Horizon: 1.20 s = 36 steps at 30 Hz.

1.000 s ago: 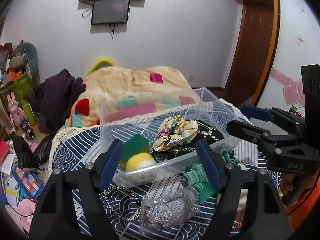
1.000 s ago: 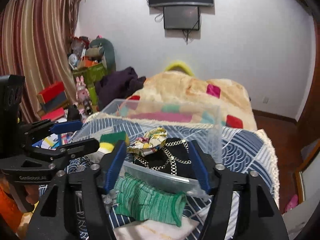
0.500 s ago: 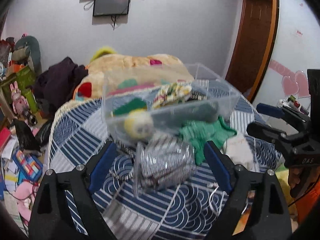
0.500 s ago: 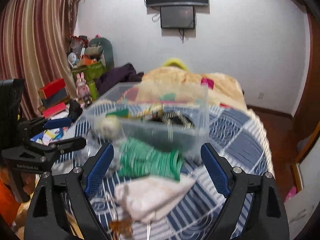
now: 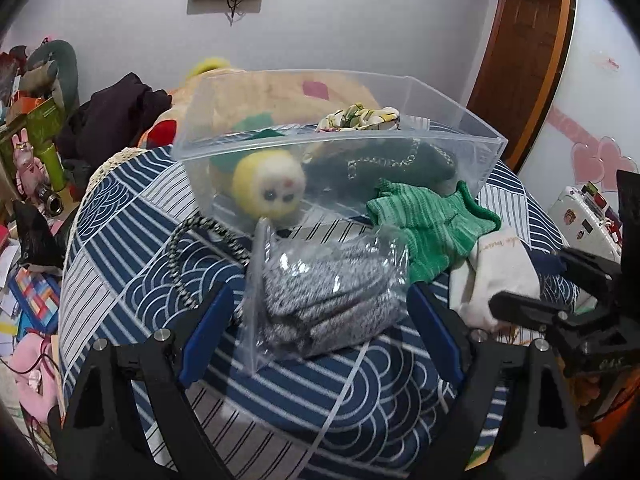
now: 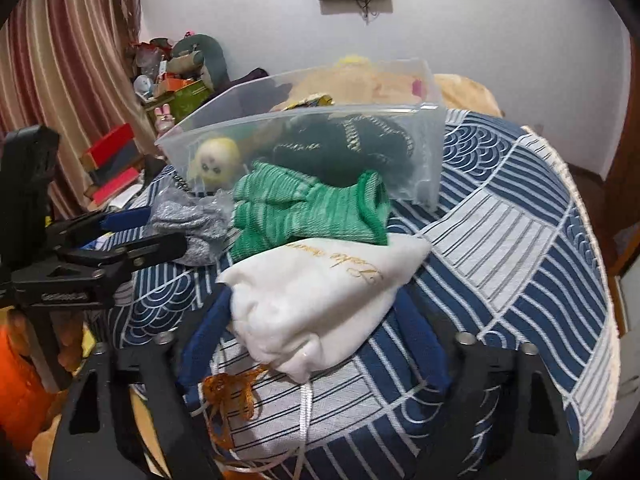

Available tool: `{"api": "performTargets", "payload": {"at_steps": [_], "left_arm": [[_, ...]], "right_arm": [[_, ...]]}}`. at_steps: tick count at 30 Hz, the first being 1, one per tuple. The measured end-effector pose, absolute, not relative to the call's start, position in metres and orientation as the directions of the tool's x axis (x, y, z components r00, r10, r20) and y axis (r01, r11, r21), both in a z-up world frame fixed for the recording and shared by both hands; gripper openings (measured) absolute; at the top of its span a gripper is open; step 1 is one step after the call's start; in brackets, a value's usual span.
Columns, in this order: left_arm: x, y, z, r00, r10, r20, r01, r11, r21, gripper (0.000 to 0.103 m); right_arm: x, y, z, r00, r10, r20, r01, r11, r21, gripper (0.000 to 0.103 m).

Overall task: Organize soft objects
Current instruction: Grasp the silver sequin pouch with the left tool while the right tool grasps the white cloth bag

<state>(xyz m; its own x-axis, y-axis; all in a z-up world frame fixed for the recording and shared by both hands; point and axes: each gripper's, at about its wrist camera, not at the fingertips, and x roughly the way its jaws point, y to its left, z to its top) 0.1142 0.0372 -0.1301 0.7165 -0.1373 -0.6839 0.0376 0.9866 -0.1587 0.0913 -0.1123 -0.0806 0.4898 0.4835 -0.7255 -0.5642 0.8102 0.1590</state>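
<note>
A clear plastic bin (image 5: 400,92) stands on the blue patterned tablecloth and holds a yellow plush face (image 5: 269,189), a floral scrunchie (image 5: 360,117) and a dark chained item. In front of it lie a bagged grey knit item (image 5: 328,300), green knit gloves (image 5: 428,220) and a white drawstring pouch (image 6: 320,292). My left gripper (image 5: 320,336) is open, its blue pads either side of the grey bag. My right gripper (image 6: 312,344) is open around the white pouch. The gloves (image 6: 308,212) and bin (image 6: 304,120) also show in the right wrist view.
A black-and-white cord (image 5: 200,248) lies left of the grey bag. Orange ribbon (image 6: 228,396) trails from the pouch. Clutter, boxes and toys (image 5: 36,152) sit on the left beyond the table edge. A blanket heap lies behind the bin.
Both grippers have pulled back and dropped lower toward the near table edge. The left now frames the grey bag, the right frames the white pouch. Both jaws have opened wider.
</note>
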Motion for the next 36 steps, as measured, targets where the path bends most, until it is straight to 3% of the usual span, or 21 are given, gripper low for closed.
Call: {"api": "performTargets", "payload": {"at_steps": [5,10,15,18,36], "left_arm": [[0.119,0.030,-0.136,0.712,-0.149,-0.686,0.042,0.984,-0.171,0.075],[0.112,0.023,-0.137,0.729,-0.128,-0.673,0.059,0.990,-0.125,0.061],[0.103,0.028,-0.133,0.744,-0.131,-0.655,0.054,0.989,-0.137,0.046],[0.098,0.034,-0.129,0.749,-0.144,-0.647,0.053,0.986,-0.158,0.042],[0.075,0.049,-0.064,0.851,-0.142,-0.505,0.058,0.982,-0.178,0.042]], "right_arm": [[0.086,-0.111,-0.077,0.499,0.499,-0.708,-0.584,0.797,0.151,0.041],[0.081,-0.115,-0.071,0.514,0.516,-0.685,-0.577,0.799,0.169,0.025],[0.077,-0.122,-0.063,0.534,0.519,-0.668,-0.577,0.801,0.160,0.024],[0.074,-0.129,-0.055,0.550,0.521,-0.653,-0.573,0.804,0.159,0.024],[0.073,-0.150,0.009,0.689,0.518,-0.508,-0.538,0.834,0.121,0.024]]}}
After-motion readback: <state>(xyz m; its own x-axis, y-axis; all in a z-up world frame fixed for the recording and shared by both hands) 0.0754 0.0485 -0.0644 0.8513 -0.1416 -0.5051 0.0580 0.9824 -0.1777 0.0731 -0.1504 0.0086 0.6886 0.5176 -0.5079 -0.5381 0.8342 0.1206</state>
